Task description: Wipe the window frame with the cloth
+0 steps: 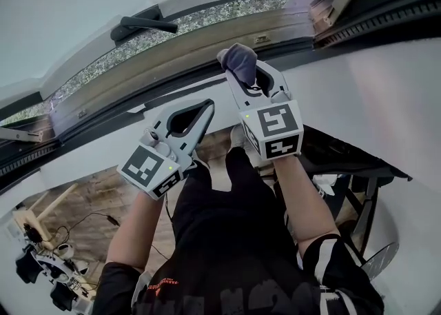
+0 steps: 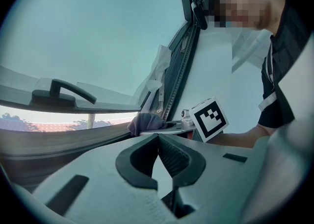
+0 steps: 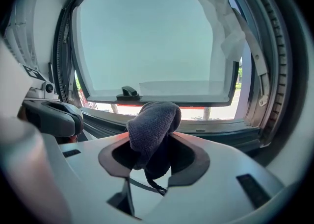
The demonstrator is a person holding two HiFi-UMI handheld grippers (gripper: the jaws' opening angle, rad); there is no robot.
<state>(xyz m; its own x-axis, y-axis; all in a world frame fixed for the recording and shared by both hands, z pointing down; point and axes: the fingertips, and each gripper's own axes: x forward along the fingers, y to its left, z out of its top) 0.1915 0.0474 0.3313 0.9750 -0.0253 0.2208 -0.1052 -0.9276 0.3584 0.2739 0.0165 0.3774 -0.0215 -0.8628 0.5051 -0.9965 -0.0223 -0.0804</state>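
The cloth (image 1: 238, 62), a dark grey-blue wad, stood bunched up between the jaws of my right gripper (image 1: 252, 78), which were clamped on it; most of the wad bulged out past the tips, with a thin loop hanging down behind them. In the right gripper view the cloth (image 3: 152, 125) filled the gap of the right gripper (image 3: 154, 145) and blocked the middle of the lower window rail beyond it. From my head the wad lay right at the dark lower rail of the window frame (image 1: 172, 83), to the right of the black window handle (image 1: 141, 24) (whether it actually pressed on the rail, I could not tell). The white sill (image 1: 358, 93) ran under both tools.

My left gripper (image 1: 204, 108) was just beside the right one, lower over the sill, its jaws brought together at the tips with nothing between them. Its own view showed the left gripper (image 2: 158, 137) pointing toward the cloth (image 2: 144, 121) and the handle (image 2: 61, 90).
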